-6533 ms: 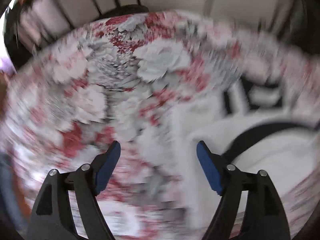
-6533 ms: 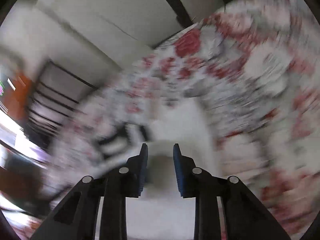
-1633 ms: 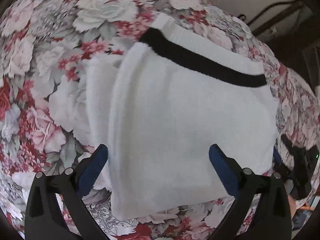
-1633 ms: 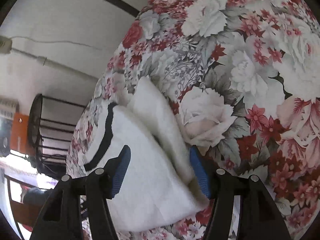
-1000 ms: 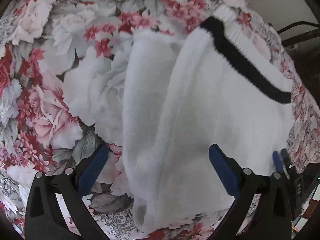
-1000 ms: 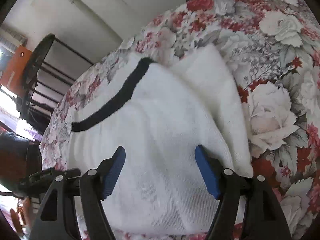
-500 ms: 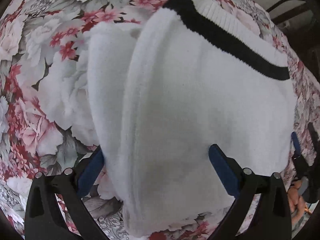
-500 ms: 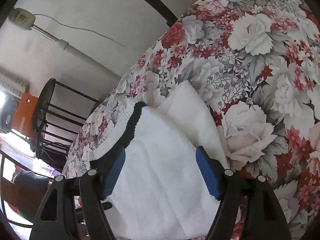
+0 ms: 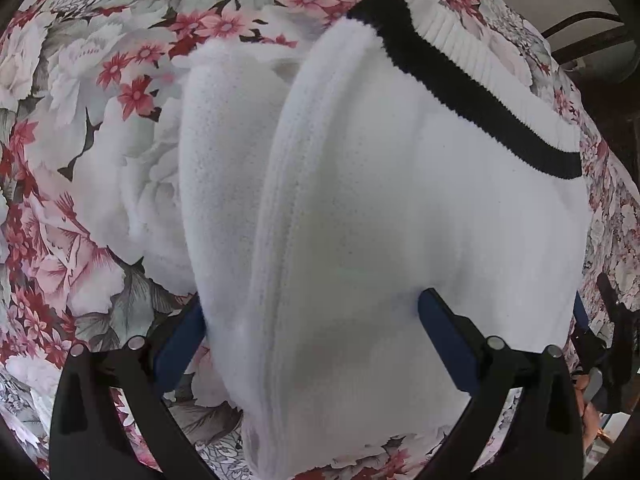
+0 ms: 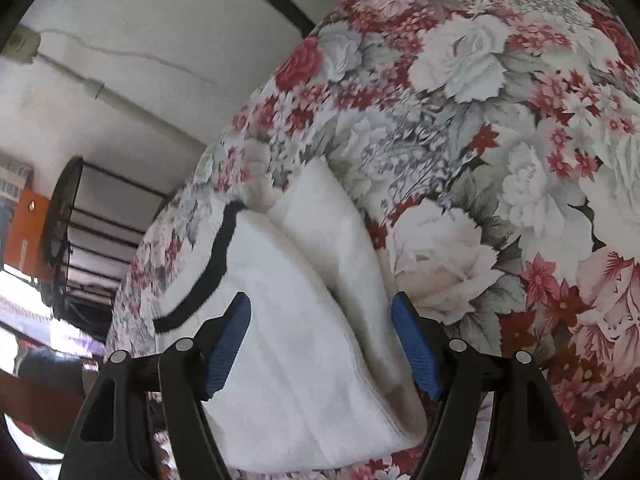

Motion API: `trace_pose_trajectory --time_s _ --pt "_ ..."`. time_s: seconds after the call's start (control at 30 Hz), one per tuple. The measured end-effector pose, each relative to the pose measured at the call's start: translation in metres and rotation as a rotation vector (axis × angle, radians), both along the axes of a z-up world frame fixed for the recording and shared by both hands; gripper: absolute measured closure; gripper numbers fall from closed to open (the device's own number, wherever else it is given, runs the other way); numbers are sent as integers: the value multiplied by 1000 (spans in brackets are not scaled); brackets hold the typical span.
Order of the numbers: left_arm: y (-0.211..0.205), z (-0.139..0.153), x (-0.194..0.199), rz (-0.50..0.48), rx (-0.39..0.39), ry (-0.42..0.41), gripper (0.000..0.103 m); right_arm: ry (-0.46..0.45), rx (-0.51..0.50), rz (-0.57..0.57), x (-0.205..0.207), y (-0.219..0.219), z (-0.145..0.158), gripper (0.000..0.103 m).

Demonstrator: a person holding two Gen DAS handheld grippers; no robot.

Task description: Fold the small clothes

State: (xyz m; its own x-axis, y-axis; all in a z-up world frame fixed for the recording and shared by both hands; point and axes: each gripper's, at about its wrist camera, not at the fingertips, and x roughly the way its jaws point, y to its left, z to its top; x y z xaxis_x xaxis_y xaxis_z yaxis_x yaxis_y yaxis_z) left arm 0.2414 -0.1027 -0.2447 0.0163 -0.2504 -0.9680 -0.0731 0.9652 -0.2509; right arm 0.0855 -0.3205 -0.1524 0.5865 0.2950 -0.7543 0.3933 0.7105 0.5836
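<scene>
A folded white garment (image 9: 400, 208) with a black band (image 9: 472, 92) near its ribbed hem lies on the floral tabletop (image 9: 80, 128). The left hand-held gripper (image 9: 312, 340) (blue pads spread wide) straddles the garment's near edge, pads against the cloth but not clamped. From the other side, the right hand-held gripper (image 10: 320, 344) is likewise wide open over the garment (image 10: 296, 360), gripping nothing.

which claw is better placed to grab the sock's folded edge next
Probably left. The left claw is open and straddles the white sock's folded edge. The right claw is open too, over the sock's end.
</scene>
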Motion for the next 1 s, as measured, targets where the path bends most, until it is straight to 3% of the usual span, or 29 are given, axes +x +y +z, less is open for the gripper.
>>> trace_pose_trajectory --time_s 0.2,0.37,0.4,0.43,0.47,0.53,0.6,0.7,0.87,0.9,0.93,1.0 --pt "7 0 -2 -16 8 0 4 36 -60 6 1 1 -8 29" --pt "5 -4 -10 -23 13 3 4 36 -49 26 2 -3 -20 30" --pt "6 -5 -10 -25 13 3 4 30 -46 41 4 -1 -21 34" --pt "5 -5 -10 -26 12 0 4 6 -12 57 5 2 -20 50" --pt "6 -6 -9 -29 12 -4 4 -30 46 65 5 3 -17 57" --pt "6 -1 -9 -28 11 -27 4 -76 50 83 6 4 -8 57" --pt "6 1 -8 -28 9 -43 5 -19 33 53 6 -3 -18 57" --pt "9 -1 -8 -22 17 -44 5 30 144 -25 -1 -19 -42 59" --pt "7 0 -11 -39 49 -46 4 43 25 46 4 0 -34 56" --pt "7 2 -11 -36 54 -50 5 33 0 56 6 5 -29 62" --pt "6 6 -12 -36 69 -65 6 19 -2 67 7 8 -25 77" --pt "6 16 -13 -38 113 -108 17 -4 -33 80 9 13 -13 80"
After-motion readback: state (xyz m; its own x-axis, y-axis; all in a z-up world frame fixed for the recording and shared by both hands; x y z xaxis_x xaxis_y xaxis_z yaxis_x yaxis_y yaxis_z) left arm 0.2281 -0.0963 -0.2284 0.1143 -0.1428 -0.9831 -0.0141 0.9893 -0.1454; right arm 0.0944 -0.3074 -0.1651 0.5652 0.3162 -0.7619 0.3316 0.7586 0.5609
